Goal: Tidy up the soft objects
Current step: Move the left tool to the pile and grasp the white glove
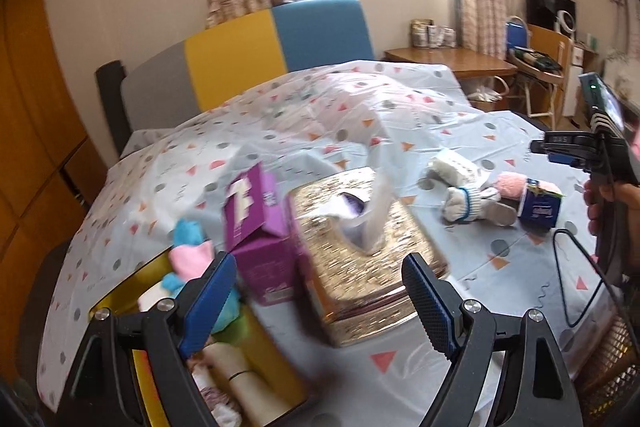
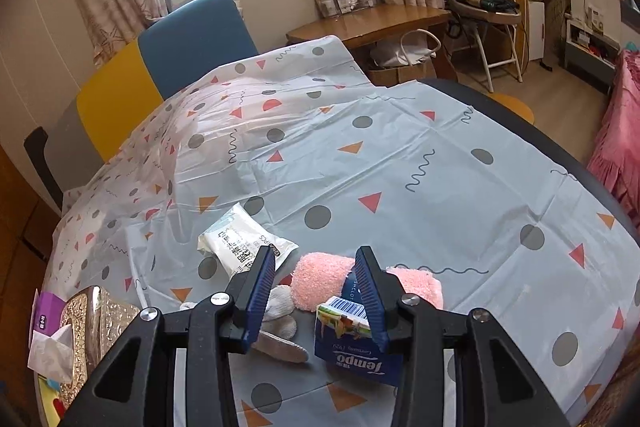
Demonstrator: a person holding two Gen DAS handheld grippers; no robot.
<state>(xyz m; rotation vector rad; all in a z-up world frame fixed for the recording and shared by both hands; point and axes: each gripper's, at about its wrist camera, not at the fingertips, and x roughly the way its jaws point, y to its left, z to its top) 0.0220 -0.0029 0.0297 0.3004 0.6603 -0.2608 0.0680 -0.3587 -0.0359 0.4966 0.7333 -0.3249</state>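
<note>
Left gripper (image 1: pixel 320 303) fingers spread over the gold tissue box (image 1: pixel 368 251); right gripper (image 2: pixel 316 291) fingers apart, pinching nothing, beyond it; yellow bin (image 1: pixel 152 367) partly hidden.

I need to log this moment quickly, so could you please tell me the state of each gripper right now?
Left gripper: jaws open, holding nothing, above the gold tissue box.
Right gripper: jaws open, empty, over the pink towel.

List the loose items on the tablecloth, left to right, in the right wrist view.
Gold tissue box → white wipes pack → white glove → blue Tempo tissue pack → pink fluffy towel.
</note>
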